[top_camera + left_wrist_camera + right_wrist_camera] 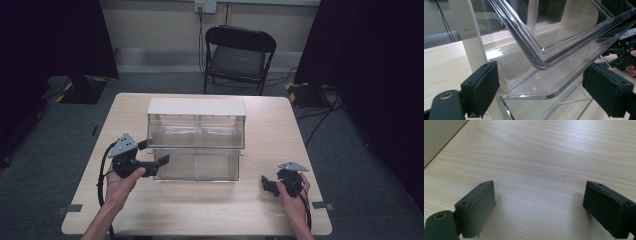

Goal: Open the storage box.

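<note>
Both grippers gape empty: left gripper (156,161) beside clear drawer unit (196,138), right gripper (269,185) over table (215,205).

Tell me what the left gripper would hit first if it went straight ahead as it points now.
Probably the pulled-out clear drawer of the drawer unit: the open left gripper frames its front corner, though the depth is unclear.

chair (239,55): black, folding, beyond the table's far edge
wall socket (205,6): on the back wall, cable hanging down
floor (45,145): grey carpet, cables at right
</note>
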`<state>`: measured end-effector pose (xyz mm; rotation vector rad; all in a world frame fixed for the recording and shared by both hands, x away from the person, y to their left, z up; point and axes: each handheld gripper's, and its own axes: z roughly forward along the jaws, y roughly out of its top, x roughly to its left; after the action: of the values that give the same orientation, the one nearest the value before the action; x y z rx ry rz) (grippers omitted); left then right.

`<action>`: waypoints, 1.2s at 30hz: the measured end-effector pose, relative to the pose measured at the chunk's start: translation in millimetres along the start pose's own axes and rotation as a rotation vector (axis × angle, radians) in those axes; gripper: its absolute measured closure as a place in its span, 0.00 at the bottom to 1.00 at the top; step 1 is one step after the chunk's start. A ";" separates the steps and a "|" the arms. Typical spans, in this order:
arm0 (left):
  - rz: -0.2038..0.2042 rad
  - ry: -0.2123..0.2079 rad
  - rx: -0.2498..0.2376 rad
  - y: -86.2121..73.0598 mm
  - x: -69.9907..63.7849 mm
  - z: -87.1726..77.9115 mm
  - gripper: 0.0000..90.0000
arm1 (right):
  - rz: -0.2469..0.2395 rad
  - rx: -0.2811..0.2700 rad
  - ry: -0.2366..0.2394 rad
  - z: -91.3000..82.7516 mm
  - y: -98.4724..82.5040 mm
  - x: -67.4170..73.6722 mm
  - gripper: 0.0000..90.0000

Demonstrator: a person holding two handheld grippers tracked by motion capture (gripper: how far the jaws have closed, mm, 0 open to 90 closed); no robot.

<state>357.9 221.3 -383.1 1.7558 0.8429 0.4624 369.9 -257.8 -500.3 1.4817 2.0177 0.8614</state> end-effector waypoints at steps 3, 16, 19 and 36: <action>0.001 0.001 -0.003 0.1 0.2 0.6 0.14 | 0.000 0.000 0.000 0.0 0.0 0.0 0.11; -0.022 -0.016 0.013 2.2 2.6 3.1 0.12 | 0.000 0.000 0.000 0.0 0.0 0.0 0.11; -0.009 -0.006 0.022 2.4 2.1 2.9 0.13 | 0.000 0.000 0.000 0.0 0.0 0.0 0.11; -0.025 -0.017 0.020 2.3 3.5 3.5 0.13 | -0.001 0.000 0.001 0.0 0.0 -0.1 0.11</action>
<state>363.3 221.2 -382.5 1.7636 0.8594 0.4231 370.0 -257.9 -500.2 1.4807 2.0192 0.8613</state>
